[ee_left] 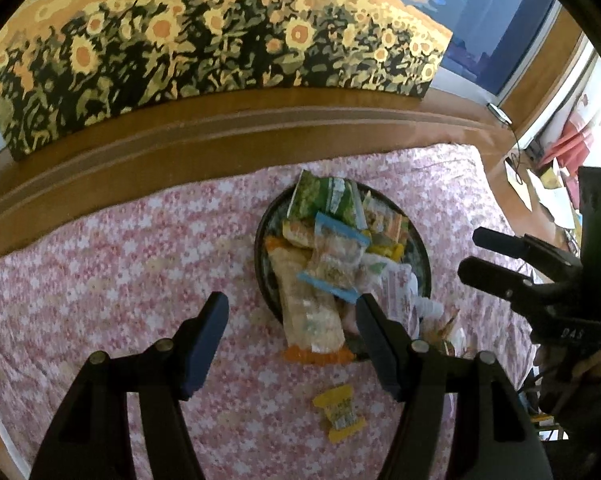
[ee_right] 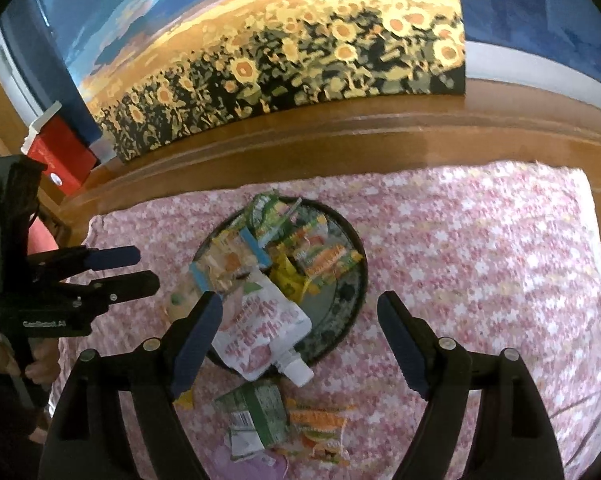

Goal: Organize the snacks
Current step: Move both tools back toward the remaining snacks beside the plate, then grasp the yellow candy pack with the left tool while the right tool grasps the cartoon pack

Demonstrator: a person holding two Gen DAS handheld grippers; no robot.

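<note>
hovering both grippers over the round dark tray (ee_right: 342, 320) on the pink flowered cloth (ee_right: 480, 264), nothing held in either. right gripper (ee_right: 300, 304) has its jaws spread wide with only the white spouted pouch (ee_right: 260, 332) below them, not gripped. left gripper (ee_left: 292, 306) stands about half open, empty, above the near edge of the tray.

risks, judged: the pouch hangs over the near rim of the tray with its cap off the edge, so a nudge could tip it out. the long clear packet with orange ends (ee_left: 308, 320) also overhangs the near rim and could slide off. the pile is heaped, so pushing another snack in may spill some.

tray holds a green bag (ee_left: 324, 196) at the far side, a blue-edged clear packet (ee_left: 334, 258) on top, plus yellow and orange wrappers.

still outside, near side of the tray: small yellow packet (ee_left: 338, 412), green carton (ee_right: 256, 412), orange packet (ee_right: 320, 432).
</note>
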